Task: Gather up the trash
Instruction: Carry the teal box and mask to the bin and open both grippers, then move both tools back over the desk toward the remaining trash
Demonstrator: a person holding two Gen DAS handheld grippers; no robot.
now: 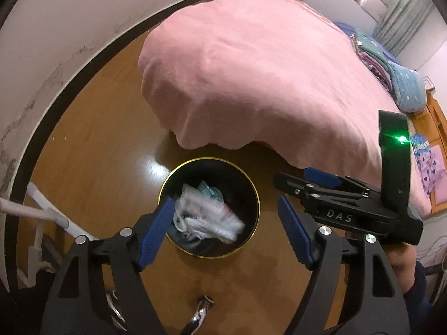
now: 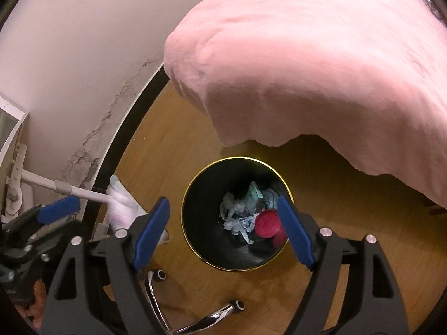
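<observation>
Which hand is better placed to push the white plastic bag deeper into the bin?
Probably left. The left tool is open with the white plastic bag right between its fingers over the bin; the right tool sits beside the rim.

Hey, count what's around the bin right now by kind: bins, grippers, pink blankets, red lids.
Bins: 1, the black bin
Grippers: 2, left gripper and right gripper, both open
Pink blankets: 1, the blanket
Red lids: 1, the lid inside the bin
Total: 5
</observation>
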